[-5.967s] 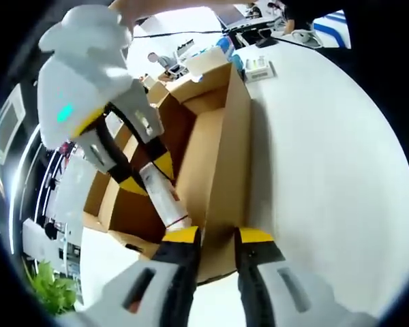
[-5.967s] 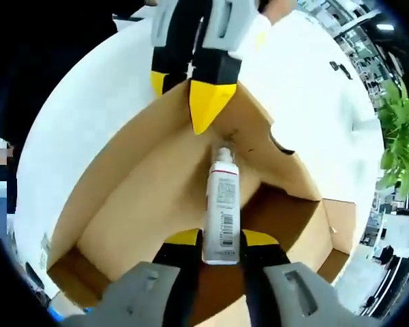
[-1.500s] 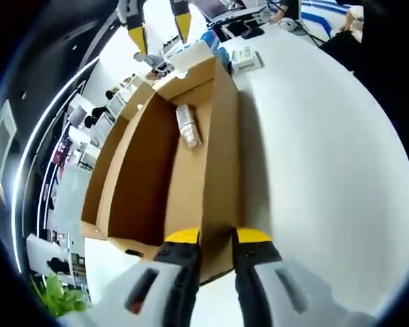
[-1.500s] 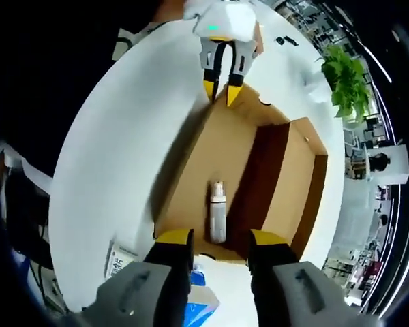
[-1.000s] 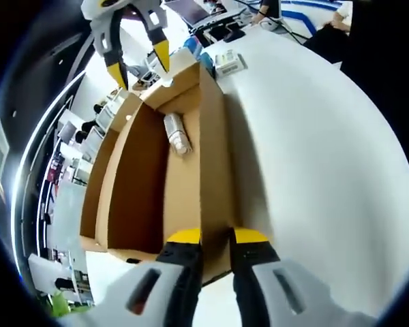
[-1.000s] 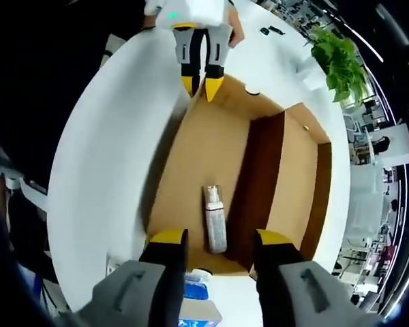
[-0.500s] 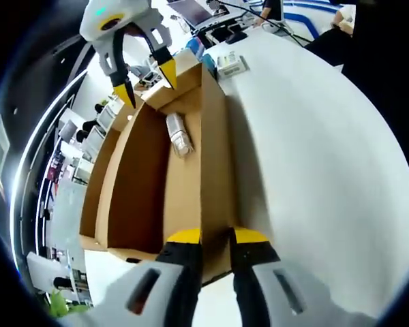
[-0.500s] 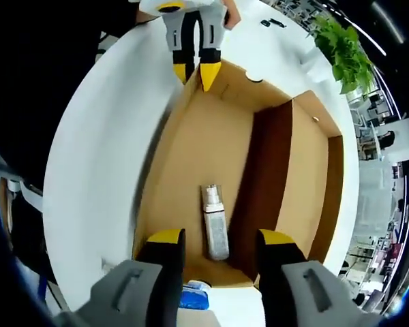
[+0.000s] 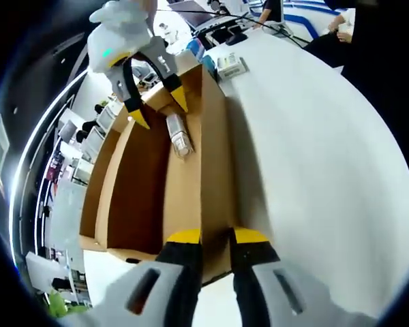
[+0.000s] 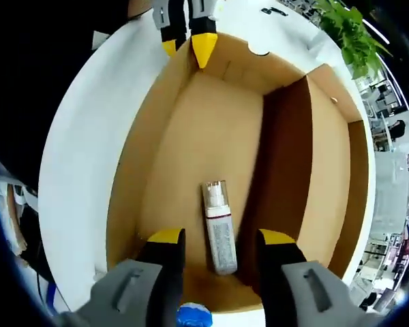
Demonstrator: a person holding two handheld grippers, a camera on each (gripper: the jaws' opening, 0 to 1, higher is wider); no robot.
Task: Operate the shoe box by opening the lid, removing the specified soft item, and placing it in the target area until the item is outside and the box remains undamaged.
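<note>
Tube in open shoe box: likely light, squeezable, slick. Best taken mid-body. Right gripper fingers wide; left gripper clamping box wall.

Shoe box sits open on the surface. Tube lies on the box floor, just ahead of the right hand-held gripper, between its jaws. Left hand-held gripper straddles the box's near wall, opposite end from the tube. Lid stands right of the right hand-held gripper.
</note>
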